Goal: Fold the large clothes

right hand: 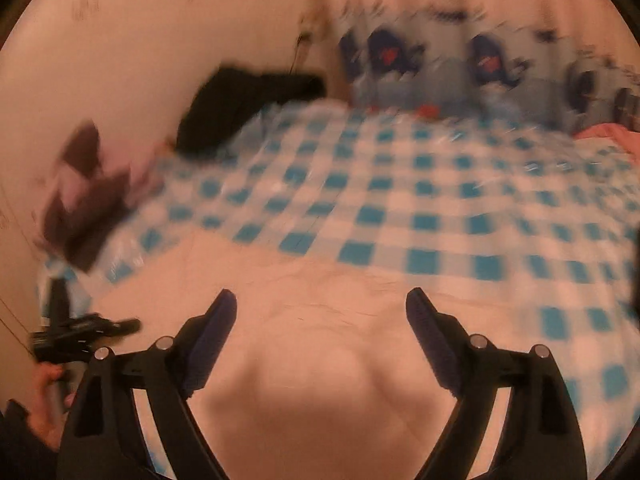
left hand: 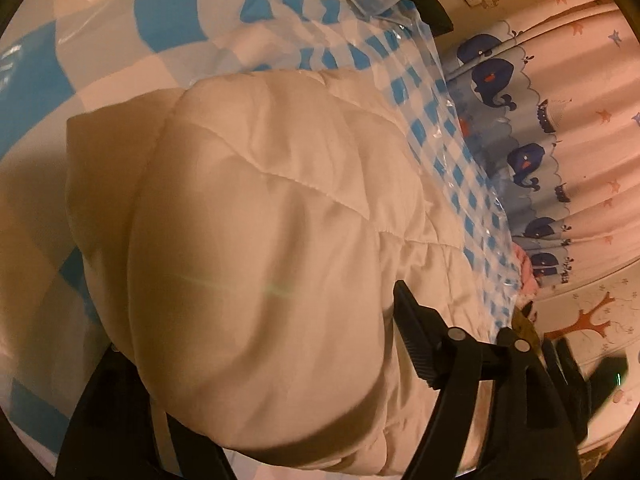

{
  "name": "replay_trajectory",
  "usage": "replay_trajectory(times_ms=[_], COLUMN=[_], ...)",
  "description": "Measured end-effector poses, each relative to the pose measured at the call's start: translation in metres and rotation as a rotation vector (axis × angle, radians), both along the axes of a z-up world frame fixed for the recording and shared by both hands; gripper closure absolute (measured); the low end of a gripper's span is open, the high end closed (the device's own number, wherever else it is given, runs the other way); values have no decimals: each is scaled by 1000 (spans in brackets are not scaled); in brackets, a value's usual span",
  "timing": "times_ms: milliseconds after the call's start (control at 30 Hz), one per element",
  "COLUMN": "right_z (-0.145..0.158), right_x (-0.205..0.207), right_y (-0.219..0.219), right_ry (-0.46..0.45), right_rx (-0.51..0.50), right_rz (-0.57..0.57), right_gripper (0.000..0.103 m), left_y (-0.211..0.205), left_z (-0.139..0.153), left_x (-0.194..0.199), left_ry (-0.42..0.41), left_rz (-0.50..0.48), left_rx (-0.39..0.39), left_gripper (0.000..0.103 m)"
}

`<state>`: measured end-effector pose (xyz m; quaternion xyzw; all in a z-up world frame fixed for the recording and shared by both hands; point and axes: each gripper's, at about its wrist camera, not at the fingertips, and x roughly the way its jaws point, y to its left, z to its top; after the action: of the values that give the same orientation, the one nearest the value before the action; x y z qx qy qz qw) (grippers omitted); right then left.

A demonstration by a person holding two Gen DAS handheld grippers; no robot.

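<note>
While I hold a pair of tongs in each hand, a puffy cream quilted coat (left hand: 256, 248) lies bunched on a bed, on top of a glossy blue-and-white checked cover (left hand: 400, 56). In my left wrist view the coat fills most of the picture, mounded up with stitched seams running across its padded panels. My left tongs (left hand: 404, 344) sit at the lower right of that view. Only one ribbed black finger (left hand: 414, 334) shows clearly, lying against the coat's edge; the other is hidden behind the padding, so I cannot tell from that view how wide those tongs stand or whether they grip any fabric.

My right wrist view is blurred. My right tongs (right hand: 320, 336) are spread wide, with nothing pinched between their two dark pads (right hand: 210, 344). The coat (right hand: 312, 344) lies just below and between them, untouched as far as I can see. The checked cover (right hand: 420, 208) stretches away behind it.

At the lower left of that view, a hand (right hand: 44, 404) grips the black handle of my left tongs (right hand: 80, 330).

A curtain (left hand: 552, 128) printed with dark blue whales hangs along the far side of the bed. A dark garment (right hand: 232, 108) rests at the bed's far corner, near a pale wall (right hand: 140, 48). Something brown and pink, too blurred to name, sits at the left edge of the bed.
</note>
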<state>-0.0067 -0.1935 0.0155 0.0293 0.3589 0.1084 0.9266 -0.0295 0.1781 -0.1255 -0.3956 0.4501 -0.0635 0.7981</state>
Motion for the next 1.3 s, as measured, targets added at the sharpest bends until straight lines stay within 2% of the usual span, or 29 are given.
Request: replay_trajectory(times_ms=[33,67,100,133,233,333,400,467,500,533,567,667,700,733,767,833,867,900,933,967,1000,1067,1133,1167,1200,1233,1267,1300], right_z=[-18,-53,-91,-108,-98,-56,-42,-57,-76,-104,-124,-116,-111,-96,-82,-61,-56,-63,-81,-100,-102,-93,-71,-61,-63,-73,-88,-92], right_x=[12,28,41,42,44,44,62,84,96,108,111,104,101,88,73,41,14,3,-4,-6,-15,-20,-41,-56,-62,-62,-61,-63], right_y=[6,13,14,8,3,4,10,22,28,37,38,34,30,23,18,17,20,25,29,30,27,26,18,19,24,31,38,40], right_ry=[34,125,241,261,302,182,148,192,235,315,333,325,321,274,207,125,82,87,136,188,171,202,121,68,62,97,123,106], right_rx=[-32,-82,-75,-24,-20,26,19,-18,-61,-97,-82,-62,-43,-12,25,48,12,-26,-70,-62,-50,-40,33,33,-11,-73,-106,-120], right_rz=[-1,-2,12,-1,7,-8,-25,-39,-41,-16,-12,-4,6,8,24,69,104,122,150,184,201,238,207,213,205,205,212,210], right_gripper=[20,20,17,14,14,14,11,9,9,6,6,6,6,6,6,6,6,6,6,6,6,7,7,7,7,7,6,6], left_y=[2,3,3,1,-2,0,1,3,5,8,10,10,8,2,-1,-7,-9,-10,-14,-20,-28,-40,-38,-33,-27,-13,-5,3], left_z=[0,0,0,1,4,3,4,1,-1,-4,-6,-8,-6,-2,2,13,18,22,28,37,48,62,62,56,49,34,28,21], left_x=[1,2,3,5,8,12,15,17,19,21,22,27,27,27,26,18,13,5,-7,-21,-40,-75,-98,-100,-98,-91,-89,-85], left_ry=[-2,-5,-7,-21,-18,-5,-8,-6,-1,1,-9,-17,-36,-50,-62,-106,-119,-132,-152,-185,-230,-303,-305,-278,-246,-180,-154,-128], left_rz=[1,2,1,-9,-1,35,55,78,89,99,102,107,101,70,49,9,-5,-14,-22,-36,-52,-59,-32,-15,3,43,61,86], left_rx=[0,0,1,-1,54,31,28,16,3,-20,-40,-45,-36,-12,8,57,75,87,115,140,182,281,304,292,270,193,144,97], left_gripper=[34,34,34,26,24,23,22,22,21,17,12,14,22,39,48,59,62,64,65,67,67,67,60,54,51,46,35,33])
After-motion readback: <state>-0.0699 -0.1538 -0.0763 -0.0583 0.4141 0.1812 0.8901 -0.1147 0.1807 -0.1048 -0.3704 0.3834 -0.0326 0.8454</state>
